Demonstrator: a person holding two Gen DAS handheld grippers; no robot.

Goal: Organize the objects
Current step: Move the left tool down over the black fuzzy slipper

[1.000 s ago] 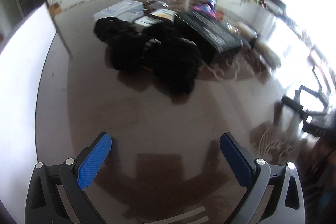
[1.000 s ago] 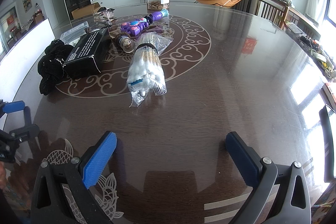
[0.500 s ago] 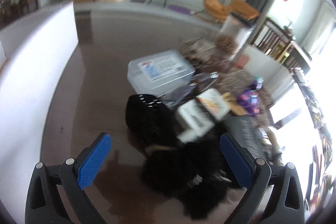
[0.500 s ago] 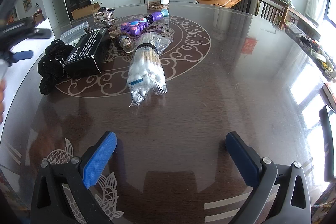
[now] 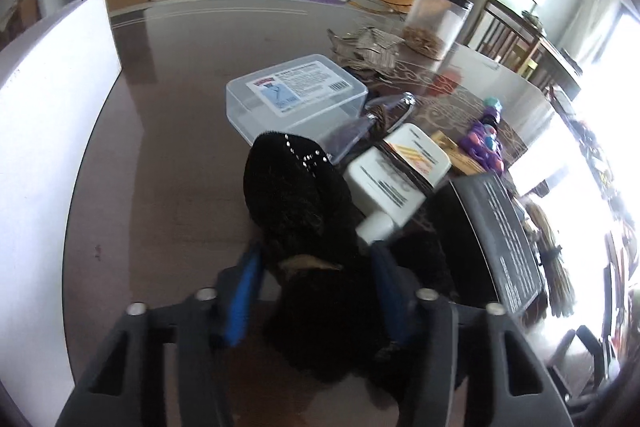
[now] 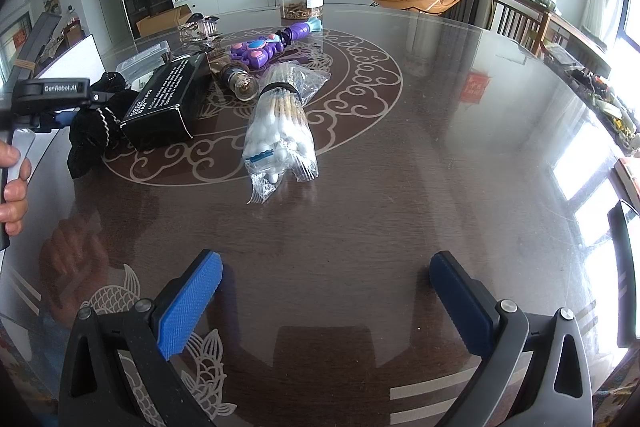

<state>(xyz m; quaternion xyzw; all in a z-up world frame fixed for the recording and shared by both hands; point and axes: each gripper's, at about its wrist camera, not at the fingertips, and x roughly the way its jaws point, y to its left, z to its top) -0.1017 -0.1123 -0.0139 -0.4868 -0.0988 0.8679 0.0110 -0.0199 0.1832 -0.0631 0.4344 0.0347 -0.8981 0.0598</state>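
Left hand-held gripper (image 5: 316,287) closing round black fabric (image 5: 304,203); black box (image 5: 500,239) beside.

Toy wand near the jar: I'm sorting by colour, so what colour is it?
The toy wand is mostly purple with pink and teal accents, clearest in the right wrist view.

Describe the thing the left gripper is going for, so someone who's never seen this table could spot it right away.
On the dark round table, look at the clutter on its left side. Beside the black printed box lies a black fuzzy fabric bundle; the left gripper has its jaws closing around it. It is the only soft, furry item there, with tiny sparkling studs.
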